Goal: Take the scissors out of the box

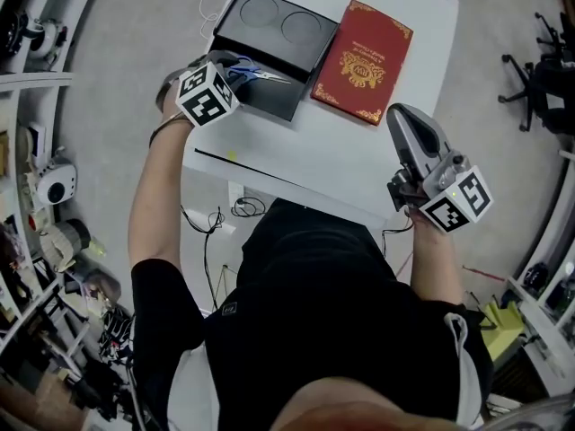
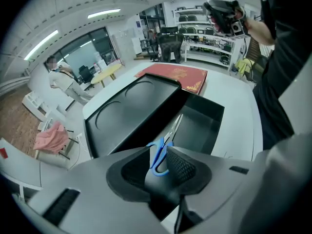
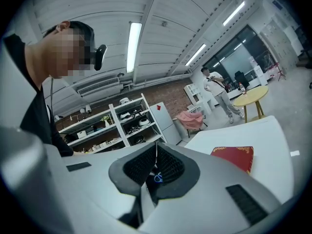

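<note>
Blue-handled scissors [image 1: 254, 73] hang over the near compartment of an open black box [image 1: 296, 54] at the table's far left. My left gripper [image 1: 228, 68] is shut on the blue handle. In the left gripper view the handle [image 2: 159, 156] is pinched between the pads and the steel blades [image 2: 175, 127] point forward over the box's hollow [image 2: 201, 123]. The lid [image 2: 127, 109], with two round recesses, lies open beyond it. My right gripper [image 1: 402, 115] is held above the table's right front edge, its jaws together with nothing held; it shows in its own view [image 3: 156, 154] too.
A red book with gold trim [image 1: 363, 61] lies right of the box, also in view as the red book [image 3: 235, 156]. The white table [image 1: 314, 160] ends close to my body. Shelves, chairs and cables surround it; a person stands far off.
</note>
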The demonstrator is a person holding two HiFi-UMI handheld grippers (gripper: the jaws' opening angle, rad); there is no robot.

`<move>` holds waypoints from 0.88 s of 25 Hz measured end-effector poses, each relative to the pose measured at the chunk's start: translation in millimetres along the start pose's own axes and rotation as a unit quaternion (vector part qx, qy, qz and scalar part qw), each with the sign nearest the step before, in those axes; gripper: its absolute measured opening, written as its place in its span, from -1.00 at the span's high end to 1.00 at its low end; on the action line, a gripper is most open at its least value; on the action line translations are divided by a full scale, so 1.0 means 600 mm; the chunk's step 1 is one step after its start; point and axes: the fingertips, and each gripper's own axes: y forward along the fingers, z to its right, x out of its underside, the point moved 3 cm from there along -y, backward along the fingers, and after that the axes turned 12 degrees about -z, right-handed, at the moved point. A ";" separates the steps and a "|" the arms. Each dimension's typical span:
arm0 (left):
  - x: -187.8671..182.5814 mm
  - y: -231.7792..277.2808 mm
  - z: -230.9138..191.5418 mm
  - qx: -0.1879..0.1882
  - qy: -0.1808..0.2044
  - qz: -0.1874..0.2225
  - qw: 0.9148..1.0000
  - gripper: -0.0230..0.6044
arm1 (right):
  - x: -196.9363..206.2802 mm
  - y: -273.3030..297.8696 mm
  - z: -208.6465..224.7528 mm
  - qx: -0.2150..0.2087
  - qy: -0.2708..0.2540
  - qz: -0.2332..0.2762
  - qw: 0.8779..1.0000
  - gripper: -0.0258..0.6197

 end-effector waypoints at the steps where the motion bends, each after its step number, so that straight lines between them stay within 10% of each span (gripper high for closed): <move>1: 0.000 0.008 0.001 0.006 0.011 -0.008 1.000 0.55 | 0.003 -0.002 0.004 0.003 0.002 0.000 1.000 0.83; 22: 0.010 0.092 0.009 0.072 0.146 -0.117 0.980 0.62 | 0.021 -0.068 0.017 0.052 0.016 0.020 0.998 0.83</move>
